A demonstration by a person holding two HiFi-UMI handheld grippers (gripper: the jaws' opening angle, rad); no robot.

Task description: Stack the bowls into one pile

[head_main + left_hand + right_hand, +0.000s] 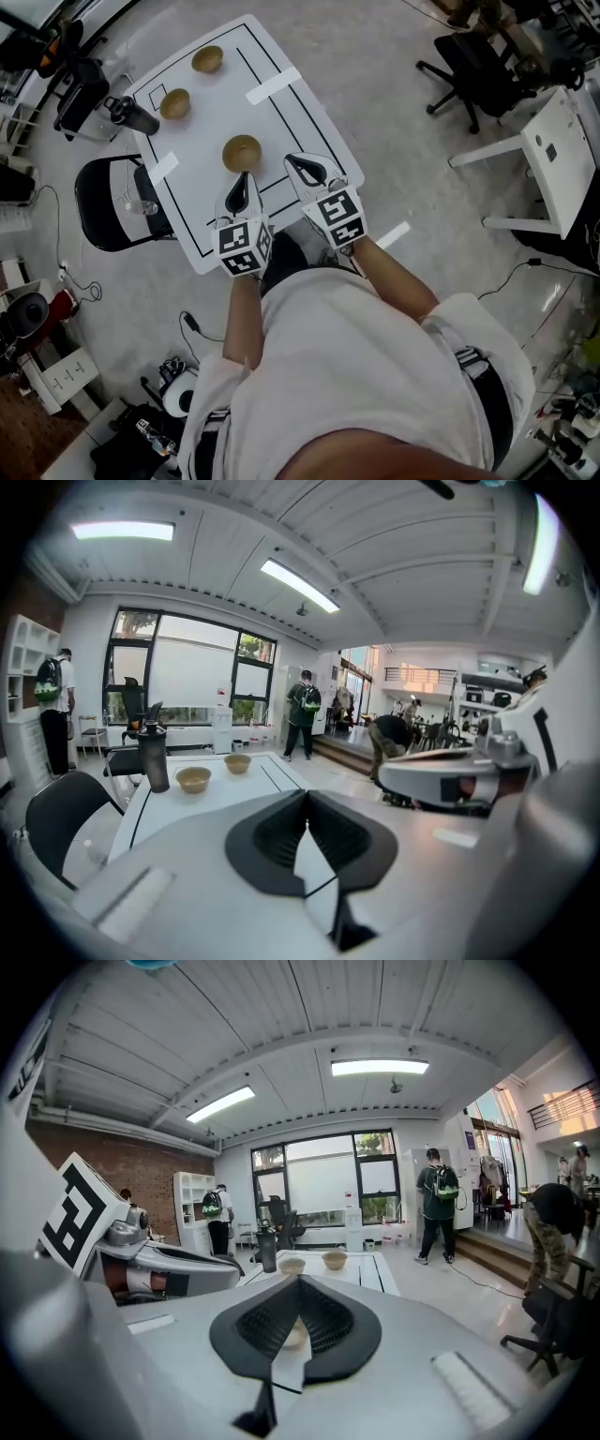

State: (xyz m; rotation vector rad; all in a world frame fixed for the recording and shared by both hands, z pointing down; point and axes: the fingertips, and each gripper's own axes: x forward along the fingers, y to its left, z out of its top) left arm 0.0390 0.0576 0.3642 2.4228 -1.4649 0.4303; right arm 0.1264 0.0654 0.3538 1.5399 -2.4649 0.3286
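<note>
Near bowl (242, 153), middle bowl (174, 103) and far bowl (207, 59) stand apart on the table (211, 127), unstacked. The left gripper (243, 180) points at the near bowl from just beside it, jaws pressed together on nothing. The right gripper (296, 164) hovers to that bowl's right, jaws likewise together and empty. A bottle (131, 114) stands near the middle bowl

Room bright and evenly lit. Ceiling strip lights (300, 585) and a large window (192, 672) supply the light; window panes blown out white. White bench (216, 122) gives mild glare, shadows soft and short. Both gripper views: strong fisheye bending, dark vignette at corners, nearest foreground soft. Head view sharp
</note>
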